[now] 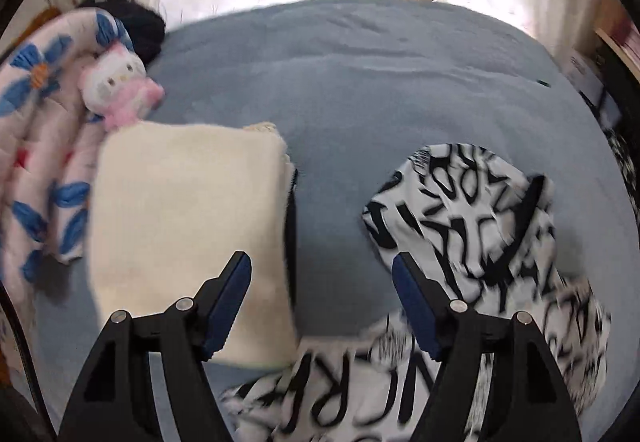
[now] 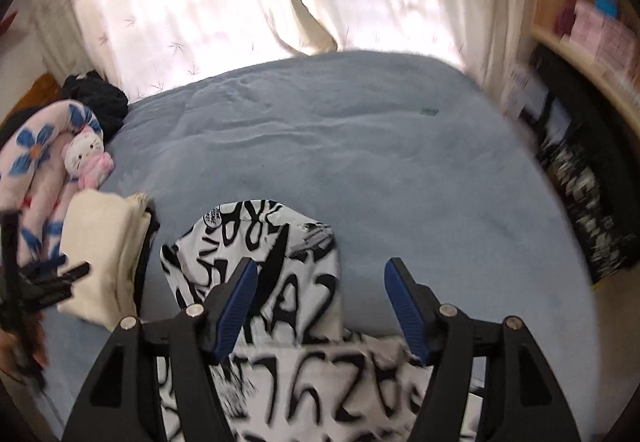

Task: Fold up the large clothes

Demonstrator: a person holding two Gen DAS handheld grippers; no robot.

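On blue bed (image 1: 360, 81): cream folded stack (image 1: 188, 217) beside printed garment (image 1: 460, 209); plush toy (image 1: 116, 81) behind; both tools spread, empty.

white garment (image 1: 472, 209) printed with bold black lettering; plain cream folded cloth (image 1: 188, 226); dusty blue bedspread (image 1: 360, 81); pink quilt (image 1: 36, 113) with blue flowers; white-and-pink plush cat (image 1: 116, 81); pale curtains (image 2: 208, 1) with faint pink sprigs; black grippers, blue pads (image 2: 236, 306).

Both wrist views overlook the bed (image 1: 360, 81) steeply.
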